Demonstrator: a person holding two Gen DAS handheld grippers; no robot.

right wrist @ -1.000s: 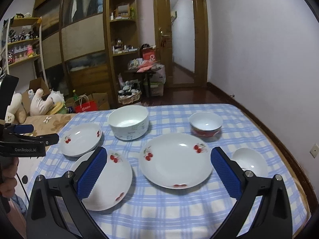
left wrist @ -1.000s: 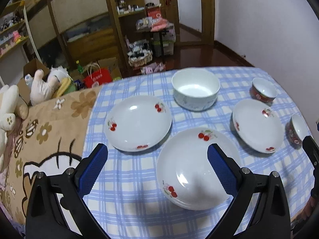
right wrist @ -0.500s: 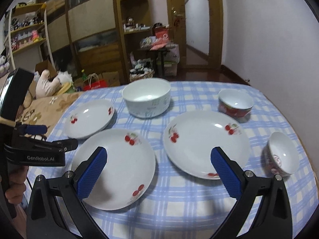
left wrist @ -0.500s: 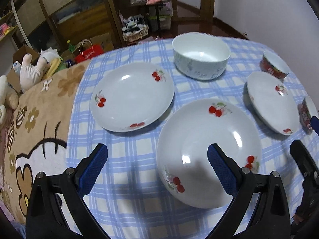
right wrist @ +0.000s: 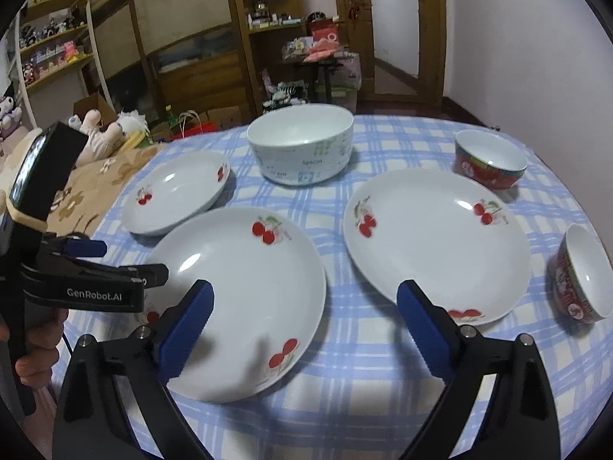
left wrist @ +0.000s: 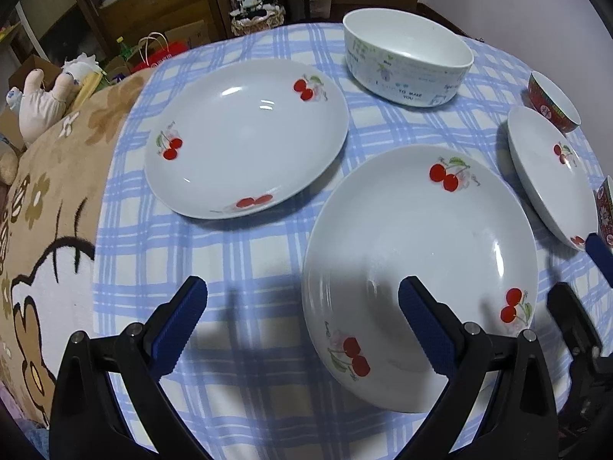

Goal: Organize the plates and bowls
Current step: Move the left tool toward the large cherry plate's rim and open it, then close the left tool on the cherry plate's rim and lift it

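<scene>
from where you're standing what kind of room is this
Most likely a lived-in room in a home, perhaps a bedroom or living room. A checked cloth set with cherry-print plates lies beside a cartoon blanket, with plush toys and wooden cabinets behind.

I see a blue-and-white checked cloth covering the surface, with a tan cartoon-print blanket along its left edge. Far left, plush toys lie beside a cardboard box. Beyond stand wooden shelves, a red bag and a door.
</scene>
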